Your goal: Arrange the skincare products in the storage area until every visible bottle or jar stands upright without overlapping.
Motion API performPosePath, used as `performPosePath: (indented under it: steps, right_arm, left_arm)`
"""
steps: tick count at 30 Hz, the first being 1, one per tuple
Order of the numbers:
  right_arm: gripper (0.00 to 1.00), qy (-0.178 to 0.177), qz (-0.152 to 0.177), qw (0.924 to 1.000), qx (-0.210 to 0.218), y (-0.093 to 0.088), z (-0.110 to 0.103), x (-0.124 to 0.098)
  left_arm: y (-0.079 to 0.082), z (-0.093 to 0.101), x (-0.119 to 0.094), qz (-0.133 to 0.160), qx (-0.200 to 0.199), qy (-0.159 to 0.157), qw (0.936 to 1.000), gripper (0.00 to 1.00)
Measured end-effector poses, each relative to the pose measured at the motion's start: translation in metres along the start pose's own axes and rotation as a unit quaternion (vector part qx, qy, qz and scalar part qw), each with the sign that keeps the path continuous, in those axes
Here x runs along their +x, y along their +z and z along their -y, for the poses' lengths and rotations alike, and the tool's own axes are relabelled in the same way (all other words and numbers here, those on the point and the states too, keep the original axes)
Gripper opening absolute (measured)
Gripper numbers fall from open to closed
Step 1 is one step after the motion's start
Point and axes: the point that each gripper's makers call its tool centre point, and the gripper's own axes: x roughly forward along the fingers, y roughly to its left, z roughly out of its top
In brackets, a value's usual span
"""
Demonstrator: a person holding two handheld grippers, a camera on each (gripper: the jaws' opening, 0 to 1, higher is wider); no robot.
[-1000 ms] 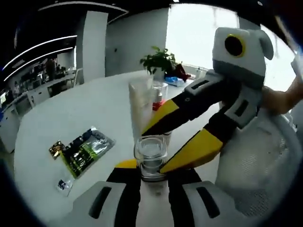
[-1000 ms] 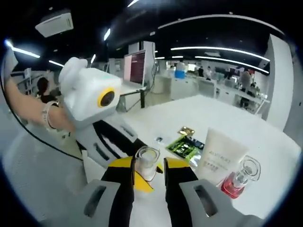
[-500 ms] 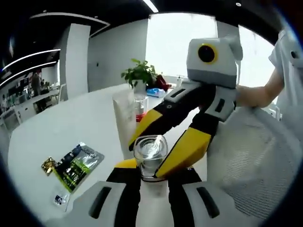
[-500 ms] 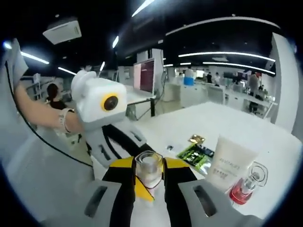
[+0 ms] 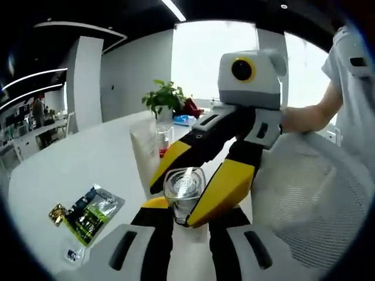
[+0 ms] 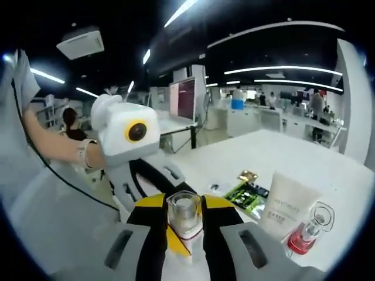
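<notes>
A small clear glass jar (image 5: 184, 190) with a clear lid is held in the air above the white table (image 5: 76, 158). My left gripper (image 5: 184, 206) is shut on it from below. My right gripper (image 5: 177, 204) reaches in from the right, and its yellow-tipped jaws close on the same jar. In the right gripper view the jar (image 6: 183, 212) sits between the right gripper's (image 6: 183, 206) jaws, and the left gripper (image 6: 177, 233) comes in from the left beneath it. A white tube (image 6: 287, 204) and a red glass bottle (image 6: 307, 233) stand upright on the table.
Green sachet packs (image 5: 87, 213) lie flat on the table (image 6: 328, 175) to the left of the tube (image 5: 142, 153) and red bottle (image 5: 162, 144). A potted plant (image 5: 164, 96) stands at the far edge. A white mesh chair (image 5: 304, 205) is close on the right. A person's forearm (image 6: 55, 143) holds the left gripper.
Both grippers keep the jar between them. They have risen and tilted, so the table, tube and bottle sit lower and farther off, and the jar's lid now faces the left camera.
</notes>
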Motion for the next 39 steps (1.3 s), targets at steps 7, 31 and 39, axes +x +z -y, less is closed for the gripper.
performPosePath:
  steps: [7, 31, 39]
  right_arm:
    - [0.21, -0.008, -0.002, 0.9999, 0.014, -0.007, 0.004, 0.004]
    - [0.22, -0.012, -0.069, 0.9974, 0.012, -0.038, 0.001, 0.012]
    - [0.22, -0.005, -0.096, 0.9952, 0.016, -0.047, -0.002, 0.010]
  left_arm:
    - [-0.002, 0.001, 0.004, -0.005, -0.013, 0.005, 0.9999, 0.20]
    - [-0.045, -0.004, 0.014, -0.066, 0.004, 0.017, 0.9976, 0.19]
    - [-0.054, 0.002, 0.018, -0.081, 0.024, 0.010, 0.9964, 0.19]
